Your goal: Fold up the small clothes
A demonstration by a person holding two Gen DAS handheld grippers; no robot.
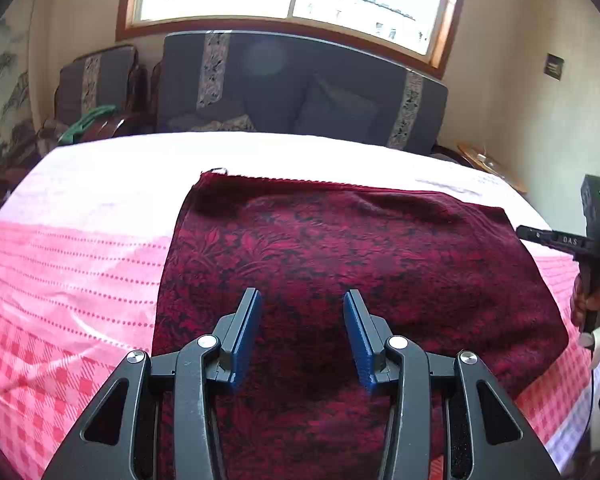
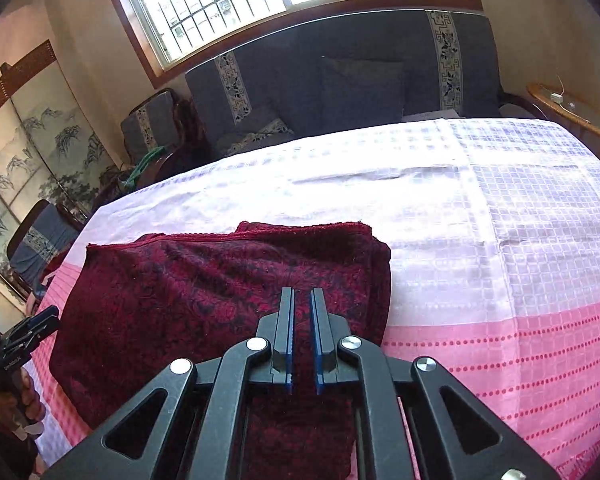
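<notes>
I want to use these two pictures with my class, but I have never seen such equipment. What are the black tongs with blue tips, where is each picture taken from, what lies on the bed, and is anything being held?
There is no robot here: a person holds a hand tool with two fingers in each hand. Each tool carries a wide-angle camera looking along its fingers, so one picture comes from the left gripper, the other from the right gripper. Each view also catches the other tool at its edge, with the hand gripping it. On the pink and white bedspread lies a folded dark red patterned cloth. Nothing is held: the left jaws stand apart, the right jaws are nearly together and opening, with only empty air between them.
</notes>
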